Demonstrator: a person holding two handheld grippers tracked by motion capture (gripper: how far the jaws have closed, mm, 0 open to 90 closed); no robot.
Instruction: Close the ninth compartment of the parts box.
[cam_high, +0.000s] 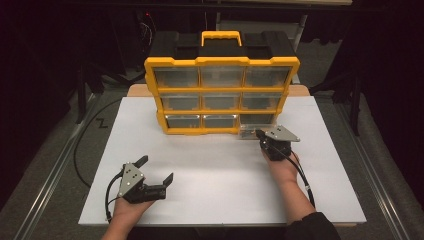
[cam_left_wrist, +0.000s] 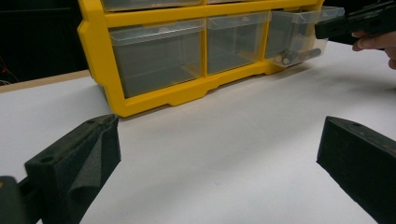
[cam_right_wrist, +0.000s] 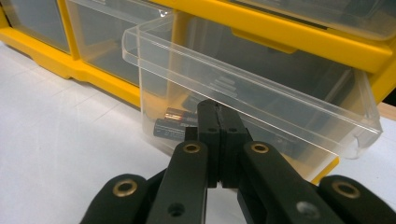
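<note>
Right tongs (cam_right_wrist: 218, 116) are seen pressed together at the front wall of the clear drawer (cam_right_wrist: 261, 100), centre of the right gripper view; whether the wall is pinched cannot be told. The drawer is pulled out of the yellow organizer (cam_high: 221, 95), bottom-right slot. Batteries (cam_right_wrist: 175, 123) inside are resolved there, barely from the high view. Left tongs (cam_high: 156, 170) are held apart, lower left over the desk (cam_high: 225, 170), nothing between.

White board (cam_high: 215, 165) on table, wooden edge (cam_high: 137, 90), dark floor (cam_high: 45, 145)
</note>
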